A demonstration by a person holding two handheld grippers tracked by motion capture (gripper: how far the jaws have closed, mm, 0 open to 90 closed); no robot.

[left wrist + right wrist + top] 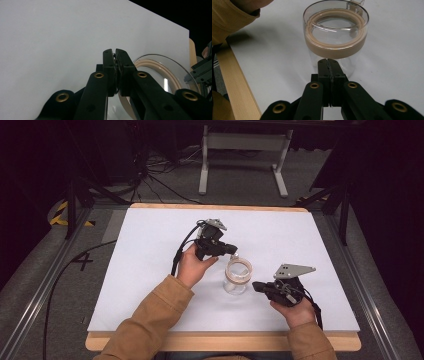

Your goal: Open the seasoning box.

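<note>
Standing upright on the white table sheet (pixel 150 270), between the two grippers: a clear glass jar with a tan band round its upper wall (pixel 237 277). Reaching in from the jar's far-left side, the left gripper (pixel 233 251), black, topped with a grey three-cornered plate, its jaws pressing together at the jar's rim; whether any glass is pinched between them cannot be told. In the left gripper view, sitting just right of and behind the clenched jaws, the jar's rim and tan band (pixel 160 67). Pointing at the jar from its right side, the right gripper (pixel 255 286), jaws clenched on nothing, tips hovering just short of the glass. In the right gripper view, rising directly ahead of the closed tips, the jar (pixel 336 37), with a tan sleeve (pixel 229 18) showing at upper left.
</note>
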